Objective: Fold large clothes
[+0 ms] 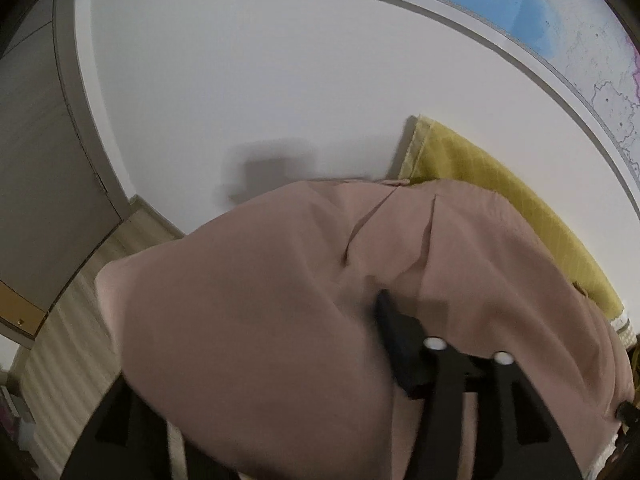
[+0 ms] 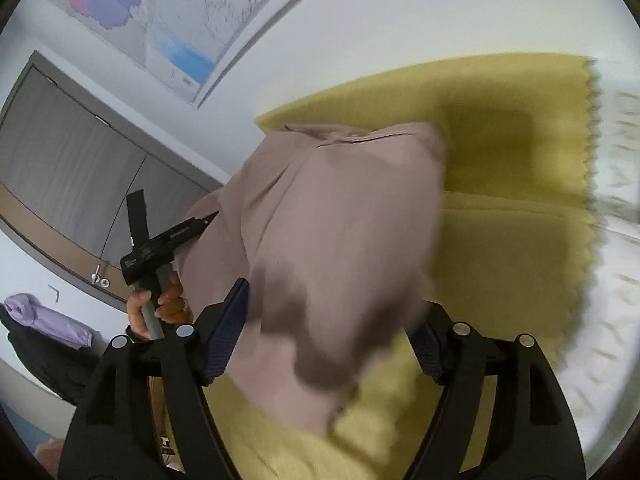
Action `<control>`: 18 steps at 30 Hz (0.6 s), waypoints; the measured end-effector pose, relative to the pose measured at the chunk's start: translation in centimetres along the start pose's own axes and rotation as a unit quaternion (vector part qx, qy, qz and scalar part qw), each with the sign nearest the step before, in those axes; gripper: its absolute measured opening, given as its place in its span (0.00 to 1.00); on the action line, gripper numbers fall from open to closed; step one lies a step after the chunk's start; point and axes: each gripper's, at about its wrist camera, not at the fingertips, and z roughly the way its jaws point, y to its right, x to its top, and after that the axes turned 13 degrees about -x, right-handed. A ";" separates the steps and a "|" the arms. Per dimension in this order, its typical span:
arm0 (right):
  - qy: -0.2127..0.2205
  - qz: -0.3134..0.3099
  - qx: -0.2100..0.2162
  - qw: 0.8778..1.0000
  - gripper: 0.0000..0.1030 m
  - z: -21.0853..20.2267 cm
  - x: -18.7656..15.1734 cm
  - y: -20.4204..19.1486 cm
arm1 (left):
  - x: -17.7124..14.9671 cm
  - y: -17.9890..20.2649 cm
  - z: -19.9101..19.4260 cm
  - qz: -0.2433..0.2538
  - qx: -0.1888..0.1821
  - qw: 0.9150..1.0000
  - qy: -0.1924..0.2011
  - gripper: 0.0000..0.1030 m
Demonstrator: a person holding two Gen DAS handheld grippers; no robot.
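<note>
White wall (image 1: 240, 80) fills the background, with a map (image 2: 160, 20) taped high on it and a grey wardrobe door (image 2: 72, 152) off to one side; below lies a yellow cloth (image 2: 520, 160) with a zigzag edge, though what surface it covers cannot be told. A large dusty-pink garment (image 2: 332, 220) hangs in the air over that yellow cloth, draped and bulging between the two tools. The right gripper (image 2: 326, 334) stands wide, its blue-padded fingers (image 2: 226, 336) on either side of the cloth's lower bulk, and whether they press it cannot be made out through the blur. The left gripper (image 1: 384, 320) is mostly buried under the pink fabric in its own view; one dark finger shows, so its state cannot be told there, but in the right wrist view the person's left hand (image 2: 160, 304) holds the tool with its tip vanishing into the garment's edge, apparently pinching it. The step in hand looks like lifting the garment to spread it. To do it well, both grips should sit on matching corners or seams, pulled apart until the cloth hangs taut, then lowered flat onto the yellow cloth without bunching.
</note>
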 end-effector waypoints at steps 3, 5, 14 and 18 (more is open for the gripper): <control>0.029 0.002 -0.041 0.999 0.69 -2.5 -0.3 1.2 | -0.8 -0.3 -1.3 0.015 0.011 1.000 -0.002 0.66; 0.057 0.000 -0.074 0.996 0.62 -3.6 0.0 1.6 | -1.4 0.0 -2.7 0.033 0.027 0.999 0.005 0.69; 0.092 -0.150 -0.103 0.979 0.39 -2.6 -0.4 -6.3 | -4.8 4.5 -9.6 0.121 0.043 0.988 0.089 0.81; 0.020 -0.135 -0.097 0.986 0.40 3.1 -0.4 -5.9 | -6.3 6.7 -7.5 0.146 0.002 0.988 0.053 0.81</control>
